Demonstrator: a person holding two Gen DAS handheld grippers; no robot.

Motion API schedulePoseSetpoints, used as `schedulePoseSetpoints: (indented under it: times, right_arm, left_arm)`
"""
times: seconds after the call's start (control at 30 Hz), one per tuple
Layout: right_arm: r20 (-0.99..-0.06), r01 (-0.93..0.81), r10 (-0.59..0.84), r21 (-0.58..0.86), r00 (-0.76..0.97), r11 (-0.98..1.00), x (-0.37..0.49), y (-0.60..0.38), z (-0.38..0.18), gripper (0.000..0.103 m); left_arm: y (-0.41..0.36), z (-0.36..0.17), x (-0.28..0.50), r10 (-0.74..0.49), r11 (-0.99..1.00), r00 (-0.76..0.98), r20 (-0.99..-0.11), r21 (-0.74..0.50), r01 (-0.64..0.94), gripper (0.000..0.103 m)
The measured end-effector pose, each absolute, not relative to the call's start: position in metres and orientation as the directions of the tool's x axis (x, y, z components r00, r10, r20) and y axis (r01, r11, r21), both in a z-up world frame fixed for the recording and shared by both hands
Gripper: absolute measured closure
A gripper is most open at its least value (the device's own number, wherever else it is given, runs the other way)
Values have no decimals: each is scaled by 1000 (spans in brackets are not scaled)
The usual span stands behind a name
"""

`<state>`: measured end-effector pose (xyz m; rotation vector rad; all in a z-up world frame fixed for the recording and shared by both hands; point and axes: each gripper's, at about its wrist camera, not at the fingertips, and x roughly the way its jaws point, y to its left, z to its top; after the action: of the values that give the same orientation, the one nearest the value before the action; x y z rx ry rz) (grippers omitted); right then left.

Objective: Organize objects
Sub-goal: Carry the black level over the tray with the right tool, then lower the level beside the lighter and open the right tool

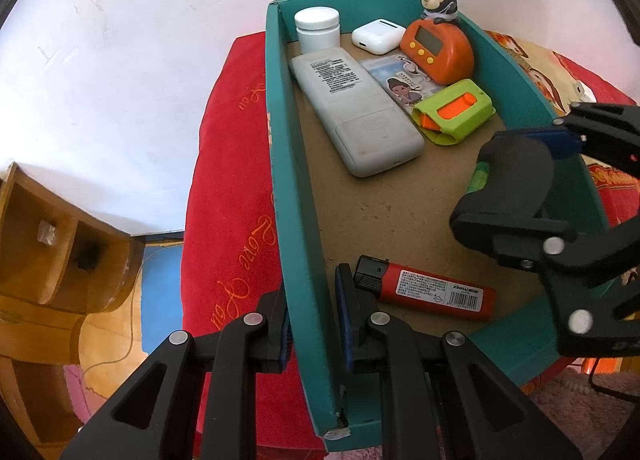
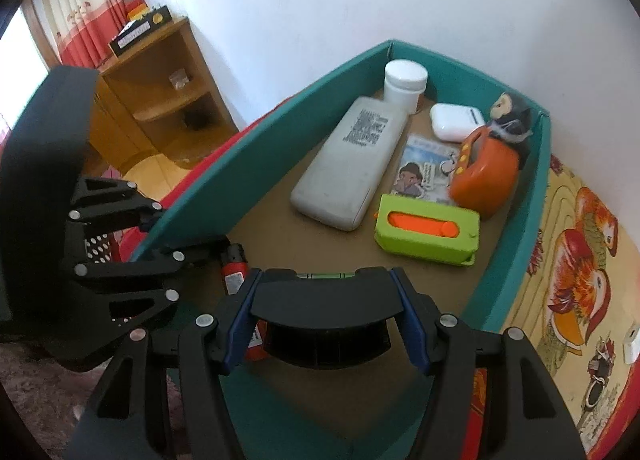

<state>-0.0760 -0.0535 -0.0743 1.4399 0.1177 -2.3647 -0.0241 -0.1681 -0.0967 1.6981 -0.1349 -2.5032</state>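
Presently, in the left wrist view, the left gripper straddles the near left wall of the teal box, one finger outside and one inside; whether the fingers actually press the wall cannot be told. A red lighter lies just inside, near the remote control, green cutter and orange timer.

In the right wrist view, the right gripper pinches a black level tool between its fingers, above the box's bare near floor. Judgement: lower it flat onto that bare patch, well apart from the lighter, while the left steadies the wall, then release.
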Motion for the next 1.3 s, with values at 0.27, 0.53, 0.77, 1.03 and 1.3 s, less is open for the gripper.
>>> schedulePoseSetpoints:
  times: [0.27,0.53,0.77,1.03,1.3]
  right_arm:
    - [-877,368,-261,106,-403,-924,-87,-60,-83,41]
    - [-895,401,-229,62,-382,-914,-90,-75,-94,40]
    - [-884,381,-244,82,-399,-921,-89,-70,-88,28]
    - [-856,340,-268,116,-443,-933,-82,-58,-70,26]
    - [-805,271,-301,181,-512,-945,-69,-34,-35,26]
  left_arm:
    - [-168,-97,-22,-138,-990,-369,-919,134,38,85]
    - [-171,-97,-24,-136,-991,-369,-919,131,41,85]
    - [-171,-97,-24,-133,-991,-369,-920,126,43,85]
    - [-171,-97,-24,-136,-991,-369,-919,130,41,85]
    - [-171,-97,-23,-135,-991,-369,-920,128,42,85]
